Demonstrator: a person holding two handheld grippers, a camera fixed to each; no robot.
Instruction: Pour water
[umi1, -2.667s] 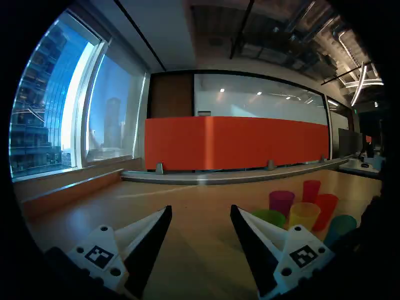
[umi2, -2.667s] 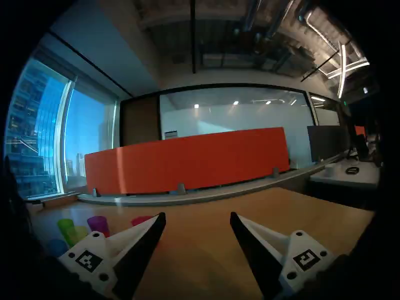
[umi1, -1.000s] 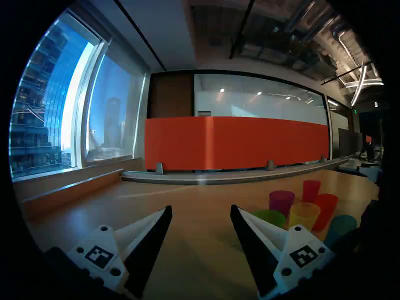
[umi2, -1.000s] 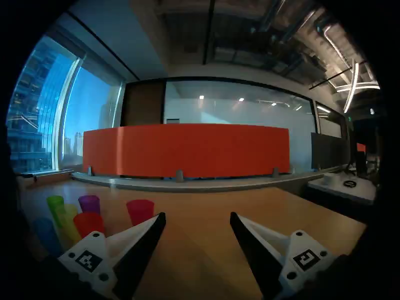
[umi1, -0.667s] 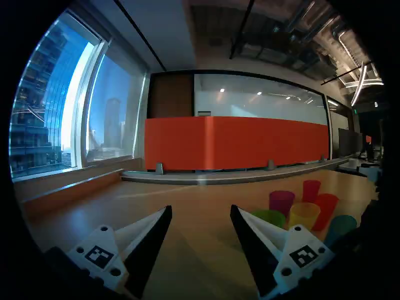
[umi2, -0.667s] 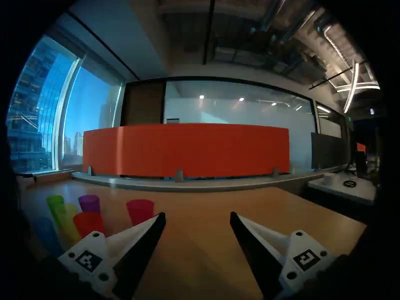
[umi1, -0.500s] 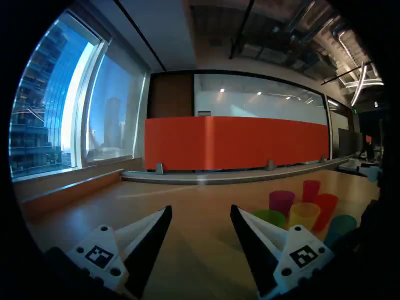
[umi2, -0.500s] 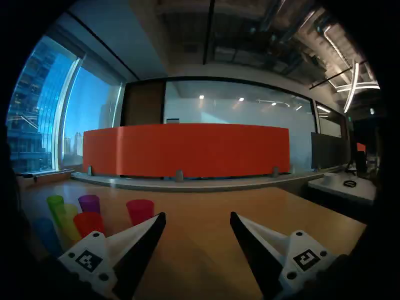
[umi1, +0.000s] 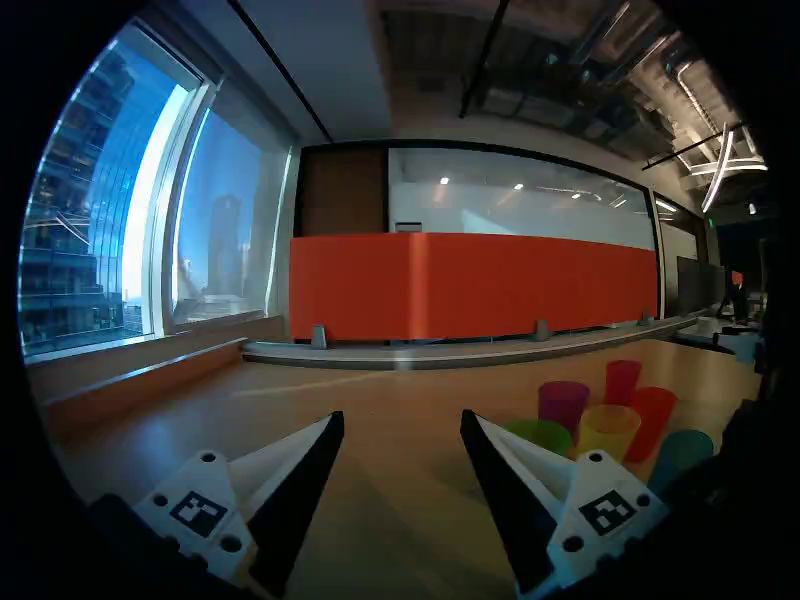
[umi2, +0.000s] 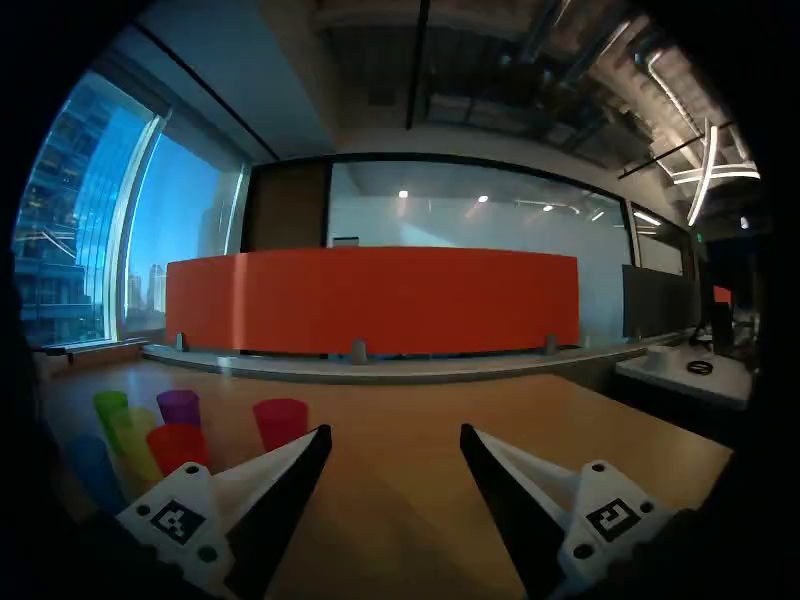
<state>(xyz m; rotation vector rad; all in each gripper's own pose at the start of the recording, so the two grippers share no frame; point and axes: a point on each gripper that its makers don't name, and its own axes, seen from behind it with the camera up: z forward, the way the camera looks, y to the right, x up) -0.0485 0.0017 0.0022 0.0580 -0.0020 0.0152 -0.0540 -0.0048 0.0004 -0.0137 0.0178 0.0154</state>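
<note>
The left tongs (umi1: 401, 414) and right tongs (umi2: 395, 430) are held wide open and empty above the surface (umi1: 400, 490), with cups (umi1: 563, 400) clustered nearby.

Left gripper view: the cups (umi1: 605, 425) stand in a cluster on the table (umi1: 200, 430), ahead and to the right of the left gripper (umi1: 400, 417). A partition (umi1: 470, 285) runs along the table's far edge, and a window (umi1: 120, 230) lies to the left. Right gripper view: the cups stand ahead and to the left of the right gripper (umi2: 395, 430). A desk (umi2: 690, 375) lies beyond the table's right edge, before the partition.
</note>
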